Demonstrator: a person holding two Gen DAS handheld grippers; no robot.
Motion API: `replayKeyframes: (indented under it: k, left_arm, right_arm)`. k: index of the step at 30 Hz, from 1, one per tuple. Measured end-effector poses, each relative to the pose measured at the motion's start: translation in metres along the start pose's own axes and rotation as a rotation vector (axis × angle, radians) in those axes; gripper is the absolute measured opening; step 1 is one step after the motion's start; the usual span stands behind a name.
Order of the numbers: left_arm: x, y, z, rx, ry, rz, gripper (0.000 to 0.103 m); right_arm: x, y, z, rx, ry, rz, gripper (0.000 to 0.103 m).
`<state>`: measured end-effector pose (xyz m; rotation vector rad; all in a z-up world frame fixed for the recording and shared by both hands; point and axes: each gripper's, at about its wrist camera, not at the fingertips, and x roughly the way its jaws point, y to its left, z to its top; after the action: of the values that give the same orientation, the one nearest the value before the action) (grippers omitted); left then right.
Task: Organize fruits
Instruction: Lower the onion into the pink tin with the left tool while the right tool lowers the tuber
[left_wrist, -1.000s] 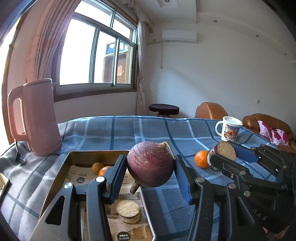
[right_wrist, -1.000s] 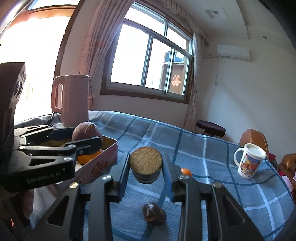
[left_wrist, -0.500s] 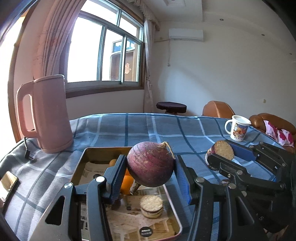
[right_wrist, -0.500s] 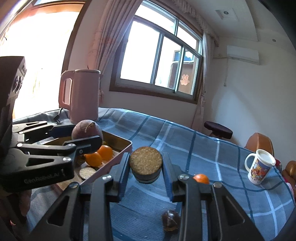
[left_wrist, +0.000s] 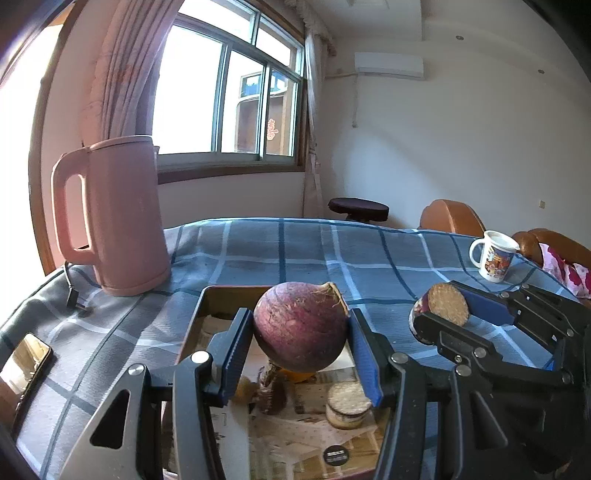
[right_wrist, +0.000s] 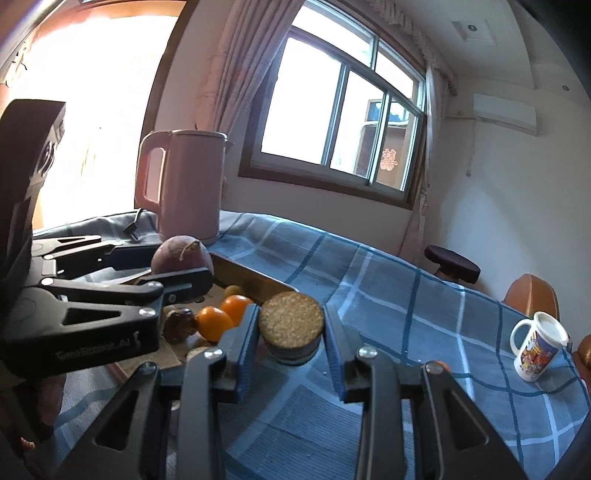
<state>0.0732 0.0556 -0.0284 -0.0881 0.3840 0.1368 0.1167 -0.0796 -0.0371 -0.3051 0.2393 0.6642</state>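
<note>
Two grippers: each holds one item above or beside the tray (left_wrist: 192, 332), the landmark.
Left gripper (left_wrist: 295, 347): clamped on a round purple root (left_wrist: 300, 326), hanging over the tray, likely for lowering in.
Right gripper (right_wrist: 290, 332): closed on a cut purple piece (right_wrist: 291, 328), just right of the tray.
Inside tray: oranges (right_wrist: 214, 323), another cut slice (left_wrist: 347, 404).
Behind tray: pink kettle (left_wrist: 110, 218).
Far right of tray: mug (left_wrist: 495, 255).
</note>
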Motion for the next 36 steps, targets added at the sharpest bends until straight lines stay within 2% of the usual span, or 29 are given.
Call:
replayKeyframes:
  k: [19, 36]
  left_arm:
    - [0.007, 0.043, 0.000, -0.054, 0.051, 0.079, 0.054]
    - [0.020, 0.055, -0.001, -0.082, 0.133, 0.079, 0.054]
  right_arm:
    - [0.024, 0.023, 0.010, -0.007, 0.026, 0.084, 0.037]
    - [0.045, 0.027, 0.012, 0.004, 0.105, 0.165, 0.037]
